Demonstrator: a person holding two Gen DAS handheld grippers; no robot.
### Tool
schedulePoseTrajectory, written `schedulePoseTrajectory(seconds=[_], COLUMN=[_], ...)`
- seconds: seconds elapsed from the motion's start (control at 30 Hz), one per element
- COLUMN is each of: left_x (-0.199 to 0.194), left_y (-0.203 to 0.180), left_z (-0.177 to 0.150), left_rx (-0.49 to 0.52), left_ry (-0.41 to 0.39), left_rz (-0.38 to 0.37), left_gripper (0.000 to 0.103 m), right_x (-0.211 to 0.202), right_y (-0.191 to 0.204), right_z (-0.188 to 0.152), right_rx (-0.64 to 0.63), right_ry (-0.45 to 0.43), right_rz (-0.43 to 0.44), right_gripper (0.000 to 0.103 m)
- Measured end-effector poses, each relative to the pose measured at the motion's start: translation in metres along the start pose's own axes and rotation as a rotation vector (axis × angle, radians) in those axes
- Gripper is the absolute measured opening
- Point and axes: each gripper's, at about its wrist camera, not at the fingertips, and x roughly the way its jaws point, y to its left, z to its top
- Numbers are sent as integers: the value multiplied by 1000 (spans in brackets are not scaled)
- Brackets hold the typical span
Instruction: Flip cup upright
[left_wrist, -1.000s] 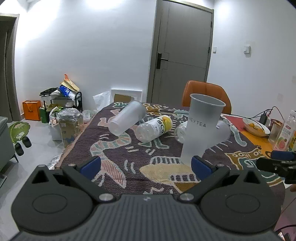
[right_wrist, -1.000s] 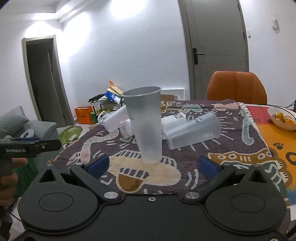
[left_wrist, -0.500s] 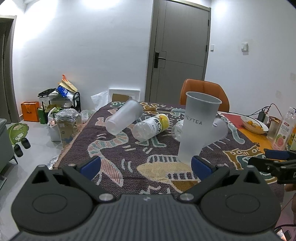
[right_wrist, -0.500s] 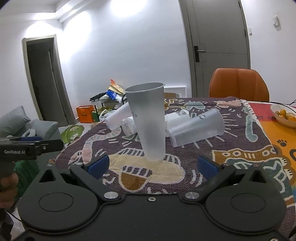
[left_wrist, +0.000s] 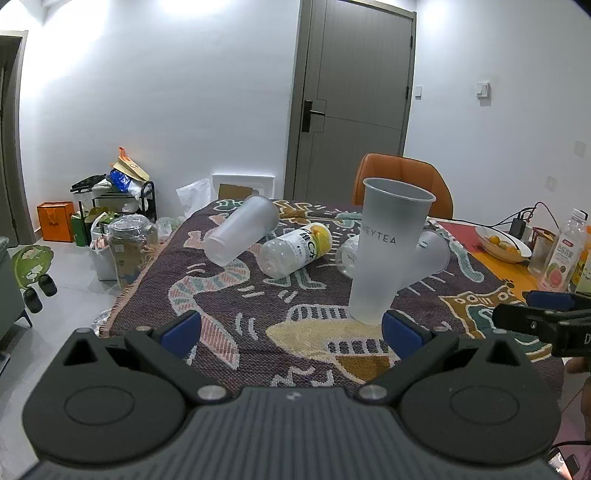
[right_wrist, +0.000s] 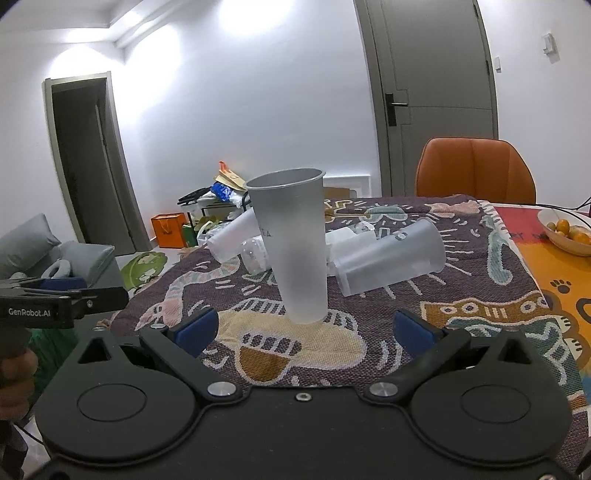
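White walls and a grey door back our worktop (left_wrist: 155, 295), spread with a patterned woven cloth. We see the frosted cup (left_wrist: 388, 251) standing mouth-up at centre, other cups (right_wrist: 391, 258) lying on their sides behind it at 12 o'clock. Our left hand-held gripper (left_wrist: 291, 328) and right hand-held gripper (right_wrist: 304, 326) both gape wide, holding nothing. We judge the cup light, thin-walled and squashy, slick too; we would pinch it gently at mid-wall.

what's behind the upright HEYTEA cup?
Behind the upright cup: a frosted cup on its side, mouth right, a yellow-label bottle, and another tipped cup. A clear item directly behind is mostly covered, so I cannot identify it.
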Motion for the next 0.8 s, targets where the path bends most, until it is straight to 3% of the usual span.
schedulePoseTrajectory(seconds=[0.8], left_x=[-1], left_y=[-4], left_z=[-1], left_rx=[14], left_ry=[4], left_rz=[-12], left_gripper=[103], right_x=[-2], right_y=[-2], right_z=[3], right_rx=[3], right_ry=[-7], right_rz=[-11], right_gripper=[103])
